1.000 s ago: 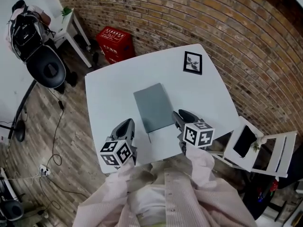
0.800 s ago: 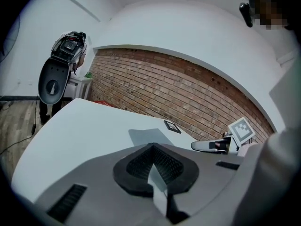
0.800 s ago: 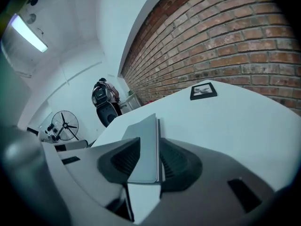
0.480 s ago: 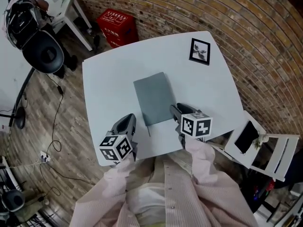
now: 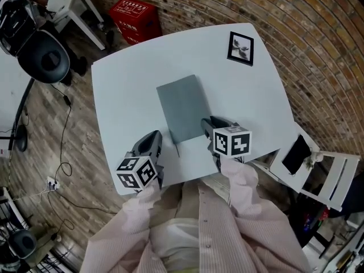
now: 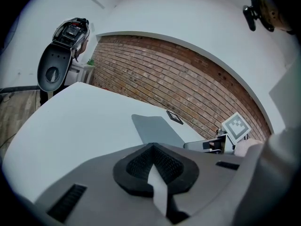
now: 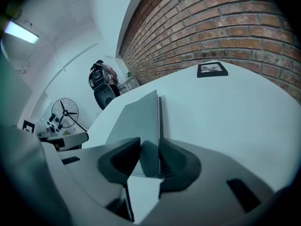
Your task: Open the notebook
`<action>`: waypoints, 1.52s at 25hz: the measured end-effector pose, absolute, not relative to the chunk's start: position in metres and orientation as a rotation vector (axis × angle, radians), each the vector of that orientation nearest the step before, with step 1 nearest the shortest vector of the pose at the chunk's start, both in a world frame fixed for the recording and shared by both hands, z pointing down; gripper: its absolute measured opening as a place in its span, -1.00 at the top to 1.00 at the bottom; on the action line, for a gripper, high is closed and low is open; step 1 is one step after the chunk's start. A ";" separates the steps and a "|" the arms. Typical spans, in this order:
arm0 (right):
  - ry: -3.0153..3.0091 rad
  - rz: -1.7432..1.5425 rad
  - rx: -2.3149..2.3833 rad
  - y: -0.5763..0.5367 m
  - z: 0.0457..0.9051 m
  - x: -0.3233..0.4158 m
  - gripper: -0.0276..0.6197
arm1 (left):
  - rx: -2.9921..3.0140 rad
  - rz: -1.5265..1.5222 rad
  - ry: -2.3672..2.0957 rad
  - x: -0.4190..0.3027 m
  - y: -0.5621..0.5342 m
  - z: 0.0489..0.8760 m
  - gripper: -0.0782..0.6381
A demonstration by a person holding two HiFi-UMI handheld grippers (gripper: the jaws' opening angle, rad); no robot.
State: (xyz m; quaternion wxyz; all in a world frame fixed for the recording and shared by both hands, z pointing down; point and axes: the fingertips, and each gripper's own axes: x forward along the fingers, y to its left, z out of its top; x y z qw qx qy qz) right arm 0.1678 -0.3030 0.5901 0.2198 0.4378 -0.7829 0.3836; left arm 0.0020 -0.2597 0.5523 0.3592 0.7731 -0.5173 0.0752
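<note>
Judging by the notebook (image 5: 181,108) — shut, flat, lying near the middle of the white table (image 5: 125,78) — barely begun. Nothing lifted yet, no page showing.

Puts the right gripper (image 5: 207,124) low at the near right corner of the notebook, jaws a little apart, with the cover's edge lined up in the gap. Cannot tell whether touching; not clamped on anything. Puts the left gripper (image 5: 152,140) over bare table just beside the near left corner, jaws drawn together at the tips, nothing between them.

Left to do, by the look of it: catch the edge of the cover, raise it, fold it over until lying open.

Counting up on the table:
- one notebook
- two grippers — one in each hand
- one small black-framed picture (image 5: 240,48) at the far right corner, well apart from the notebook

Counting up off the table, on the floor:
- one red crate (image 5: 135,11)
- one black chair (image 5: 42,61)
- one white folding chair (image 5: 318,172)
</note>
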 end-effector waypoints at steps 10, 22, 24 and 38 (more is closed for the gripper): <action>-2.155 1.094 1.129 -0.304 0.596 0.168 0.55 | 1.980 0.184 -1.333 0.000 -0.254 0.555 0.80; -2.149 1.120 1.191 -0.307 0.590 0.175 0.73 | 1.967 0.129 -1.399 -0.006 -0.248 0.548 0.80; -2.165 1.132 1.196 -0.308 0.586 0.175 0.76 | 1.969 0.129 -1.411 -0.007 -0.247 0.548 0.80; -2.270 1.213 1.185 -0.304 0.554 0.167 0.83 | 1.993 0.106 -1.459 -0.017 -0.244 0.532 0.80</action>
